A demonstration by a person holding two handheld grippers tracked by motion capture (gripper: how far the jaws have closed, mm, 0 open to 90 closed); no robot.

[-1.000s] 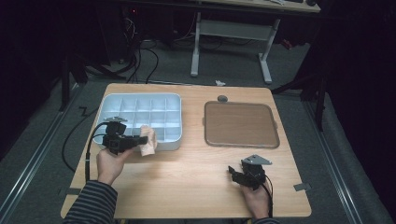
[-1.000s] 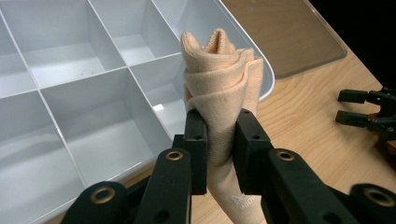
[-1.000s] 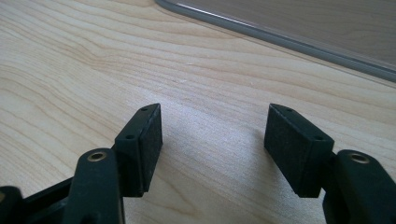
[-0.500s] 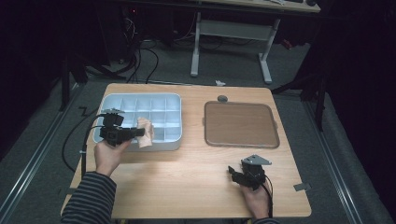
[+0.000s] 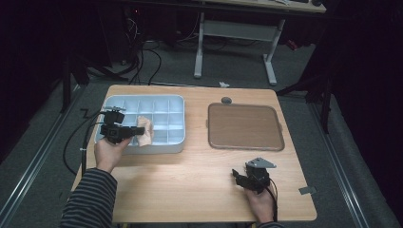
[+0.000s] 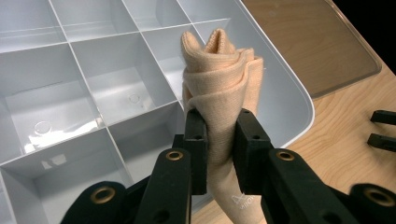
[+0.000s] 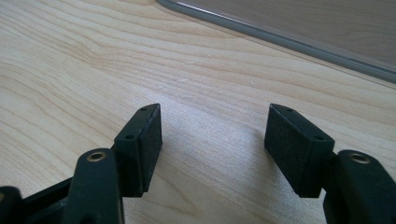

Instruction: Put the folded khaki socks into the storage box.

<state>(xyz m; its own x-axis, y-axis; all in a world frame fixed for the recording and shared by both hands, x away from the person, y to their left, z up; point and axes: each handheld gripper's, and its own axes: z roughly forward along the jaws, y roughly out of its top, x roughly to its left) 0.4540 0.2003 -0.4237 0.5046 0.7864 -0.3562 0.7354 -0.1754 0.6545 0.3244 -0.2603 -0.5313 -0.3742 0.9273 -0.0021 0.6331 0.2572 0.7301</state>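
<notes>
The cloth is a soft peach-coloured knit, bunched into loose rolled folds at the top, with a narrower tail hanging down that carries some small faint print. The left gripper has it pinched tight between both black jaws, about midway along its length, so the folded bulk stands out past the fingertips and the tail droops under them.

From the high view, the cloth hangs over the front part of the pale blue divided tray, near the tray's front wall, above its middle compartments. The compartments in sight are bare, with thin upright dividers between them. To the right of the tray lies a flat brown lid, well apart from it, and the wooden bench is open in front of both.

The right gripper sits low over bare bench wood near the front edge, jaws spread wide with nothing between them.
</notes>
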